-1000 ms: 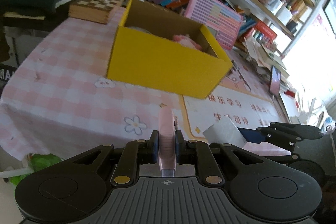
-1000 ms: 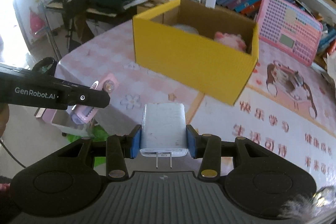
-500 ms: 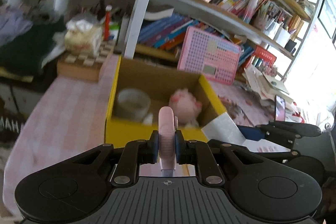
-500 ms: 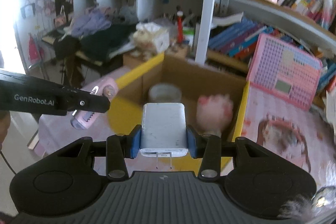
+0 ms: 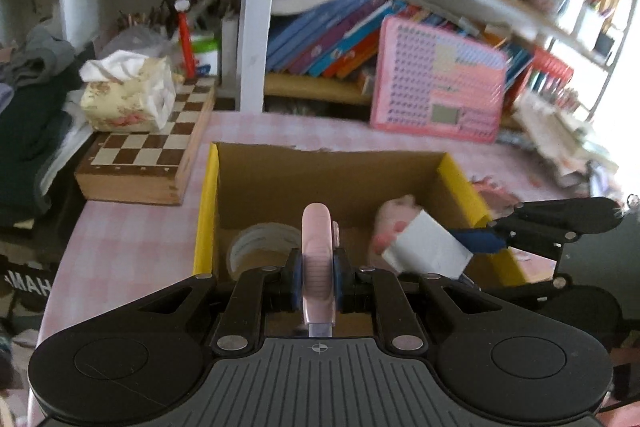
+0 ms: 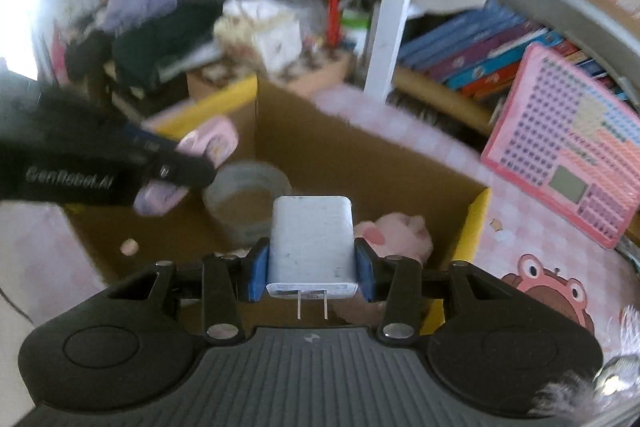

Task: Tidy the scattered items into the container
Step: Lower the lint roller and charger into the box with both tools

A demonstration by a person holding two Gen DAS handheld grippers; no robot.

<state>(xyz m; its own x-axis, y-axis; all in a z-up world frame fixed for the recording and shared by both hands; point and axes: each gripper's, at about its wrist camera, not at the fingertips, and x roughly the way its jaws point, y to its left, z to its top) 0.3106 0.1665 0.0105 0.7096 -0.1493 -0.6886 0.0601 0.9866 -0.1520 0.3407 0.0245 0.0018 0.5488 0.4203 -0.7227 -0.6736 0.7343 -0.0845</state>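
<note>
Grippers over the yellow box [image 5: 206,211]. Left gripper [image 5: 316,269] is clamped on a thin pink device [image 5: 316,251], held edge-on above the box's near left part. Right gripper [image 6: 312,269] is clamped on a white plug adapter [image 6: 311,243], prongs toward the camera. Inside lie a tape roll [image 6: 248,199] and a pink plush toy [image 6: 400,235].

1. Box [image 5: 206,211]: yellow outside, plain brown cardboard inside.
2. Tablecloth [image 5: 132,239]: pink and white check.
3. Held charger [image 6: 311,239]: white, between blue pads [image 6: 258,269].
4. Held flat item [image 5: 317,255]: pale pink.
5. Plush toy [image 6: 394,237] in the box: pink.
6. Chessboard [image 5: 148,147], far left: brown and cream squares.
7. Toy board [image 5: 438,95], far right: pink with purple dots.
</note>
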